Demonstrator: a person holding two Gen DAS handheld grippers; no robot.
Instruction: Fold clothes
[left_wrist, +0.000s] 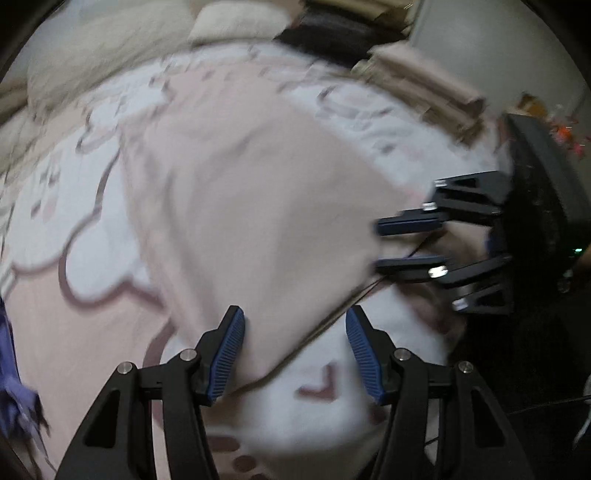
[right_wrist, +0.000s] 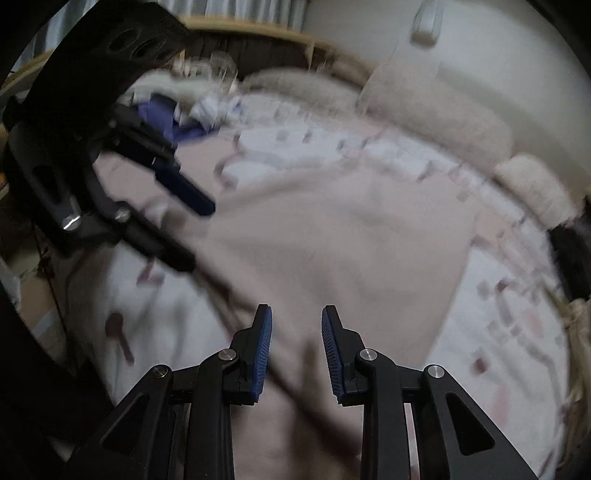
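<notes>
- No brand, label or writing can be read; both views are blurred.
- The pale pink garment (left_wrist: 258, 206) lies spread on the bed, over a pink and white patterned bedspread (left_wrist: 92, 236).
- My left hand-held gripper (left_wrist: 295, 350) stands wide open, its blue pads apart on either side of the garment's dark-edged hem; they grip nothing.
- My right hand-held gripper (right_wrist: 296, 350) is also parted, the garment (right_wrist: 351, 251) beneath the gap, with nothing pinched.
- Only the left wrist view shows folded beige cloth (left_wrist: 428, 88) at the far side of the bed and a scrap of purple fabric (left_wrist: 11, 387) at the left edge.
- Only the right wrist view shows a heap of purple and white clothes (right_wrist: 195, 114) beyond the garment and cream pillows (right_wrist: 436, 114) at the right.
- Each view shows the other gripper open at the garment's edge.
</notes>
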